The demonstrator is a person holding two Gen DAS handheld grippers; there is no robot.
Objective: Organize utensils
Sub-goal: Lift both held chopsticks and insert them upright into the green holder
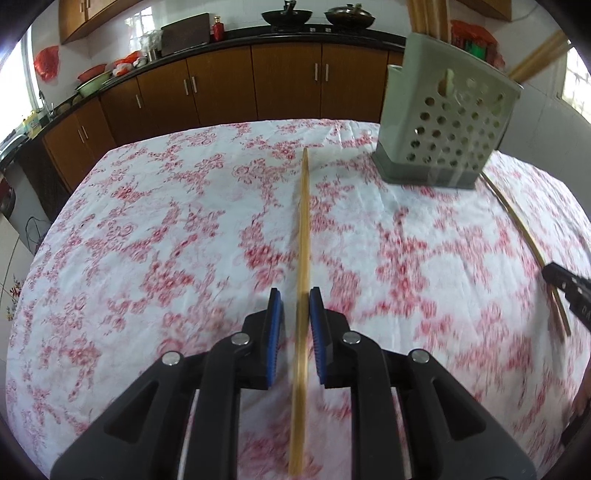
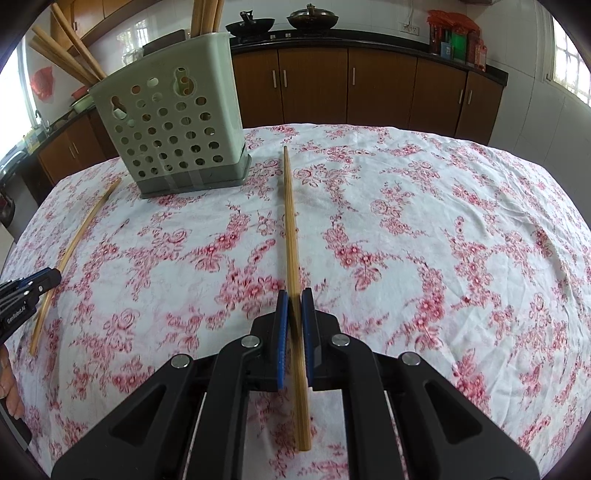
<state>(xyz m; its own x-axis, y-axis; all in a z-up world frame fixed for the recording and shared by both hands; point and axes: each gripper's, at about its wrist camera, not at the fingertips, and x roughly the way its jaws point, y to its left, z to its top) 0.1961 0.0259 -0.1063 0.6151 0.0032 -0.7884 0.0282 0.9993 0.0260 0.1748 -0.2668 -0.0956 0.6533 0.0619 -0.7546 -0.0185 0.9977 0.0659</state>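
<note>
Now each claw (image 1: 296, 295) (image 2: 294, 295) straddles a chopstick (image 1: 303, 236) (image 2: 291, 229) pointing ahead.

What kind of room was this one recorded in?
Most likely a home kitchen: brown cabinets under a dark counter, two woks on a stove, and a table with a floral cloth holding a chopstick holder.

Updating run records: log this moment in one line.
left tongs open around left chopstick; right tongs shut on right chopstick; holder upright
</note>
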